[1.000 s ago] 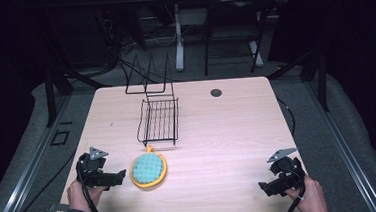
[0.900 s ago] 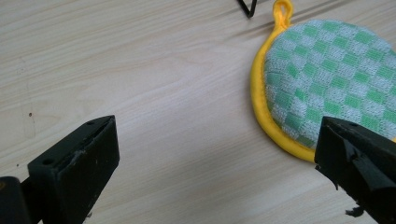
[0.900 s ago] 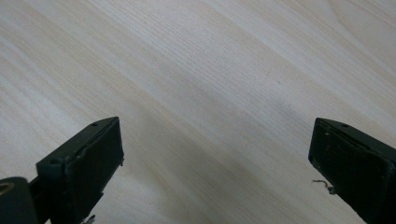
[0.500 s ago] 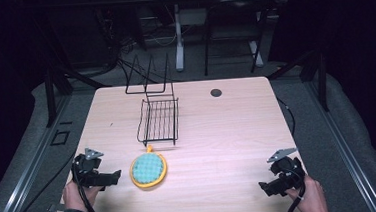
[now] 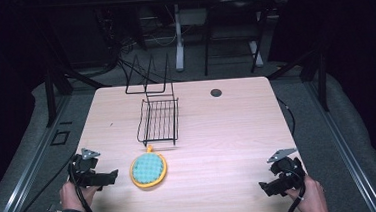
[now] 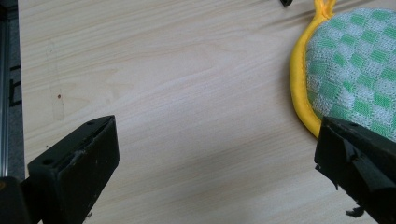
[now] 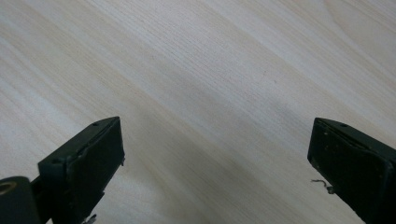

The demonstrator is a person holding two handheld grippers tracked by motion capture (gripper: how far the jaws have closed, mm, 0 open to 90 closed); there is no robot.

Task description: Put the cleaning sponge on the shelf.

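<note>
A round green and white pot holder (image 5: 149, 169) with a yellow edge lies flat on the wooden surface (image 5: 228, 133), near the front, and a black wire rack (image 5: 159, 121) stands just past it at 12 o'clock. The left gripper (image 5: 111, 176) sits just beside the pot holder at its 9 o'clock, with its jaws wide open and holding nothing. The right gripper (image 5: 265, 189) is well apart from it, low at about 4 o'clock near the front right corner, and its jaws are wide open over bare wood.

Lab setup, bare desk (image 5: 228, 133), cables (image 5: 123, 65) (dark surroundings)
</note>
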